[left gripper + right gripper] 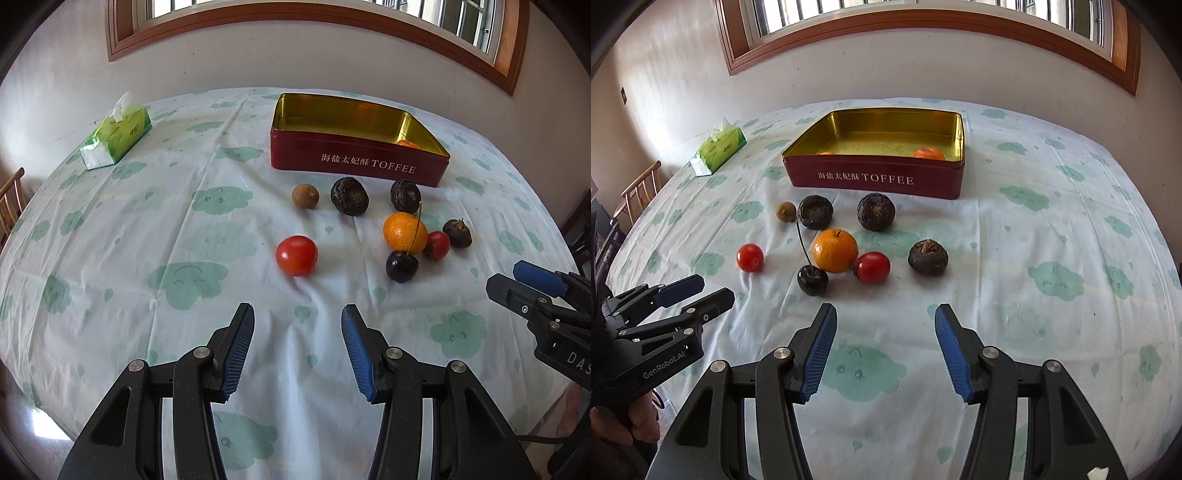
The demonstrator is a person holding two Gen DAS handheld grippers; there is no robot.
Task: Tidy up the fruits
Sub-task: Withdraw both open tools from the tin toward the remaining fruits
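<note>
While both tools hover low over the cloud-print tablecloth (1052,229), the left gripper (297,317) and right gripper (884,317) stand spread wide, grasping nothing. Loose fruit lies in front of the red toffee tin (875,181): an orange (835,250) touching a dark cherry (812,280) and a red tomato (873,267), a second tomato (750,257) apart at the left. Another orange fruit (929,153) sits inside the tin. A green tissue box (718,151) stands near the wall.
</note>
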